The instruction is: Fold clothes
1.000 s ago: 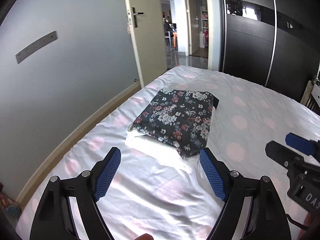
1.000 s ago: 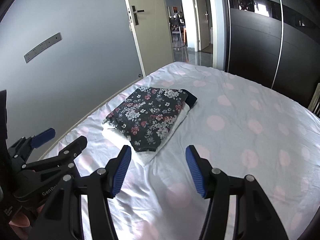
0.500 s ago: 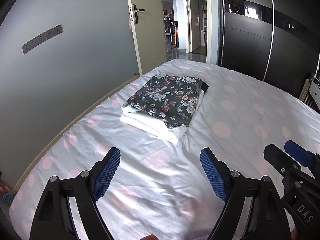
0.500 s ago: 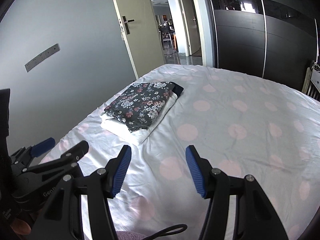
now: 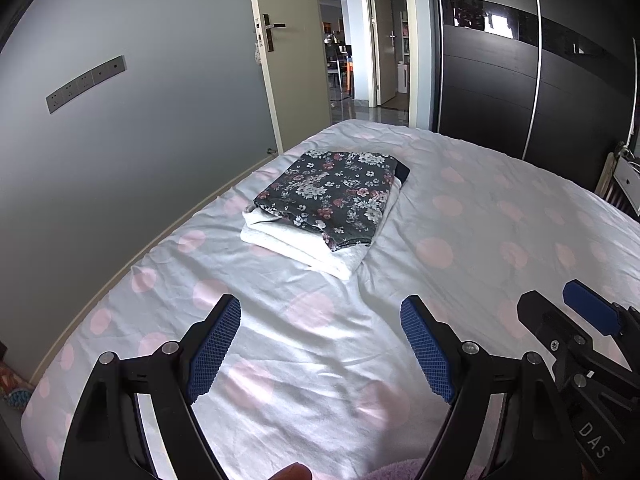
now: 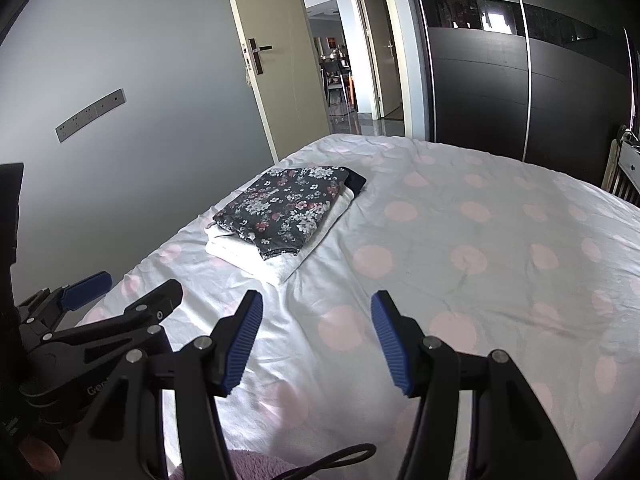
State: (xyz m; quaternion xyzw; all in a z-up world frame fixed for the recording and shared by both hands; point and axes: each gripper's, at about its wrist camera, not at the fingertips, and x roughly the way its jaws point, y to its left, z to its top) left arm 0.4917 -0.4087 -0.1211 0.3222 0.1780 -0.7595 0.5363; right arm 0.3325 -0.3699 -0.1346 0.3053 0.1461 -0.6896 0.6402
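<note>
A folded dark floral garment (image 5: 334, 196) (image 6: 286, 208) lies on top of a folded white one (image 5: 308, 250) (image 6: 256, 258), stacked on the bed toward its left edge. My left gripper (image 5: 320, 340) hovers open over bare sheet well short of the stack, nothing between its blue pads. My right gripper (image 6: 316, 338) is open too, beside the left one and equally far from the pile. Each gripper shows at the edge of the other's view: the right gripper (image 5: 576, 328), the left gripper (image 6: 120, 300). A fuzzy lilac fabric (image 6: 256, 466) peeks in at the bottom edge.
The bed (image 5: 500, 240) has a white sheet with pink dots. A grey wall (image 5: 120, 140) runs along its left side, an open door (image 5: 288, 60) stands beyond, and a dark wardrobe (image 5: 520, 80) fills the right. A black cord (image 6: 340, 456) lies near the bottom.
Both grippers have pulled back from the stack, which now sits farther away and smaller in both views. The jaws stayed open. The lilac fabric and cord have come into view below.
</note>
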